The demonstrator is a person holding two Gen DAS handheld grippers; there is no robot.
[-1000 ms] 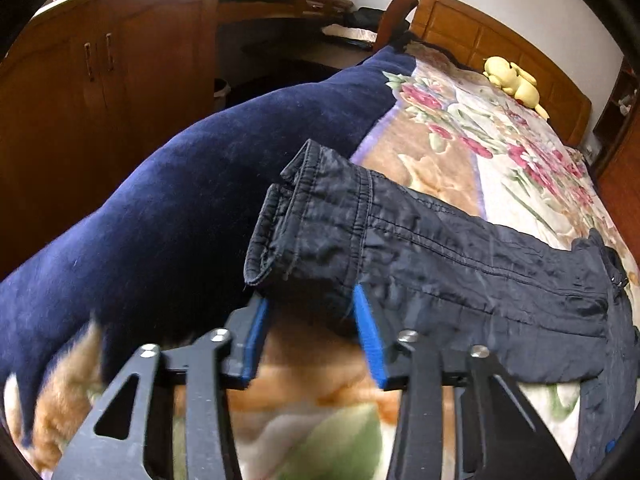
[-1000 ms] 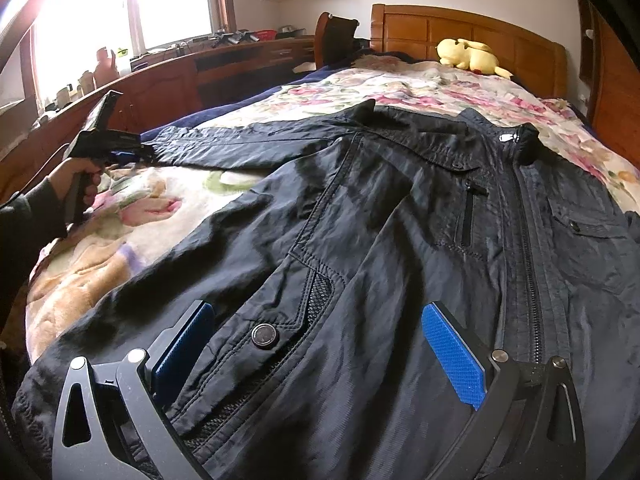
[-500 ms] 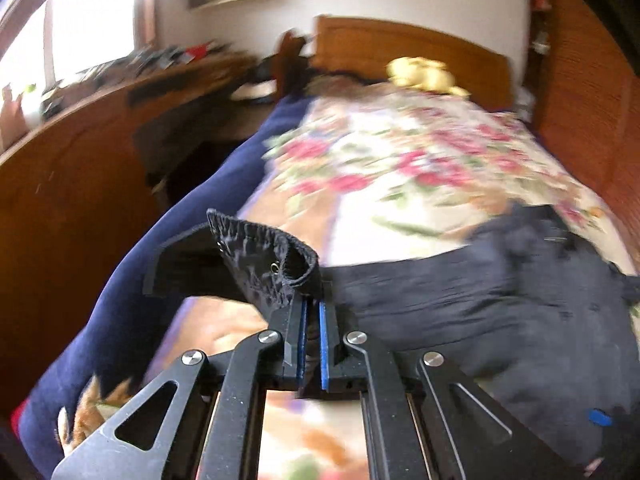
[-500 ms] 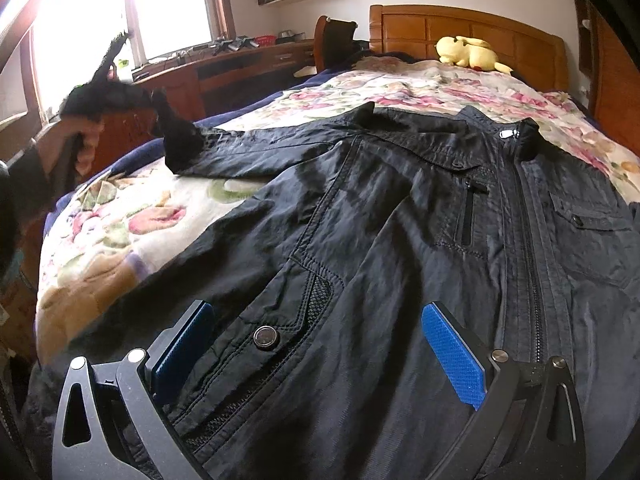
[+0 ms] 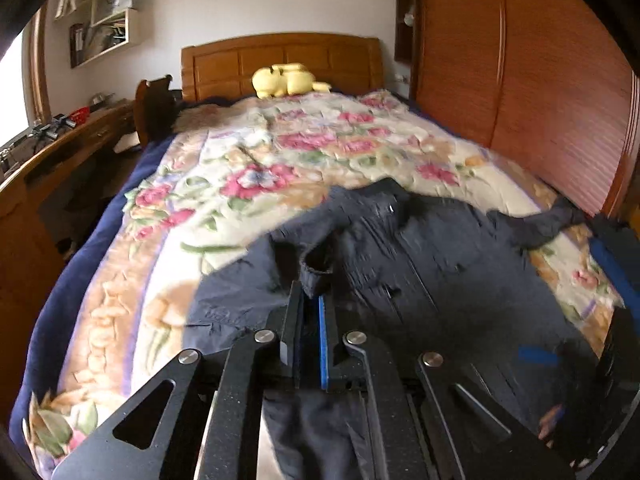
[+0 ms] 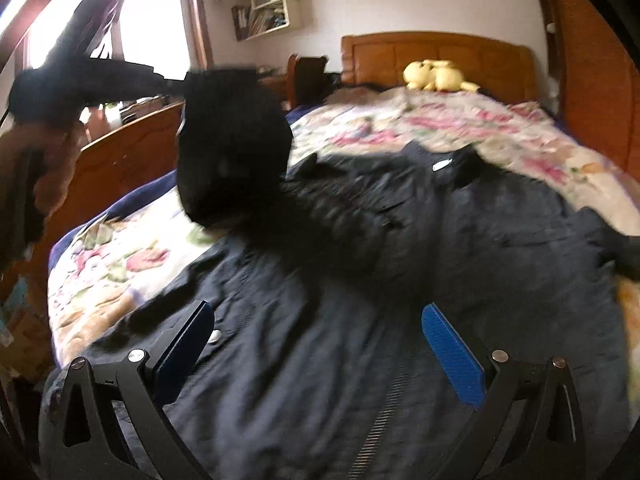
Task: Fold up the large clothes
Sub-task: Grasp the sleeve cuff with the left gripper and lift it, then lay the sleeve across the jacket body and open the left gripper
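Observation:
A dark navy jacket (image 6: 460, 248) lies front-up on the flowered bed; it also shows in the left wrist view (image 5: 420, 264). My left gripper (image 5: 310, 304) is shut on the jacket's sleeve cuff (image 5: 316, 274) and holds it raised above the jacket's body. In the right wrist view the lifted sleeve (image 6: 232, 144) hangs from the left gripper (image 6: 80, 84) high at the left. My right gripper (image 6: 320, 332) is open, its blue pads (image 6: 452, 352) low over the jacket's lower front by a snap button (image 6: 215, 336).
A yellow plush toy (image 5: 284, 80) lies by the wooden headboard (image 5: 280, 60). A wooden desk (image 5: 48, 152) runs along the bed's left side, and a chair (image 5: 154, 104) stands near it. A wooden wardrobe (image 5: 520, 80) stands on the right.
My left gripper shut on the sleeve cuff, lifted it off the bed's left edge and swung it over the jacket's body. My right gripper stayed open over the lower front.

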